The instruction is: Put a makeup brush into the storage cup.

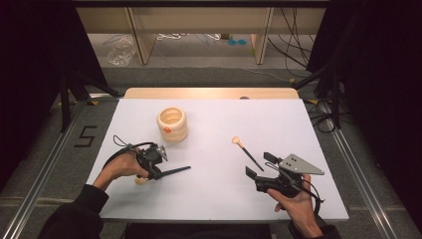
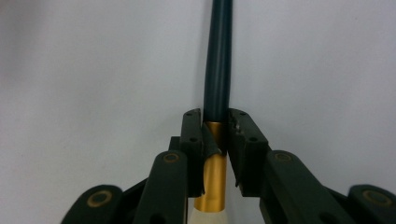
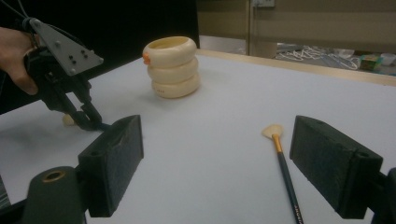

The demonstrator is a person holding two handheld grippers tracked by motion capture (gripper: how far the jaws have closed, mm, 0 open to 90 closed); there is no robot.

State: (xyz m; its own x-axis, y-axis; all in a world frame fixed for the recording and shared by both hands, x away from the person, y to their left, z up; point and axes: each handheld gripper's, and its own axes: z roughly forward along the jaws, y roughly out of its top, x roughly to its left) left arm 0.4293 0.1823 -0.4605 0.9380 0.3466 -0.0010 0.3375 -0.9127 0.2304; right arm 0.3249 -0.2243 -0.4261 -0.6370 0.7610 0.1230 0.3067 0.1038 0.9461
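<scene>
A brush with a dark handle, a gold ferrule and a cream tip lies on the white table. My left gripper is shut on it where handle meets ferrule. In the high view that gripper sits at the front left, the handle sticking out to the right and the tip under the hand. A second, thinner brush with a fan tip lies right of centre. My right gripper stands open just in front of its handle end, nothing between the jaws.
A cream holder shaped like stacked rings stands upright behind the left gripper, with a small orange mark on its side. The table's wooden back edge borders a floor with cables and shelf legs.
</scene>
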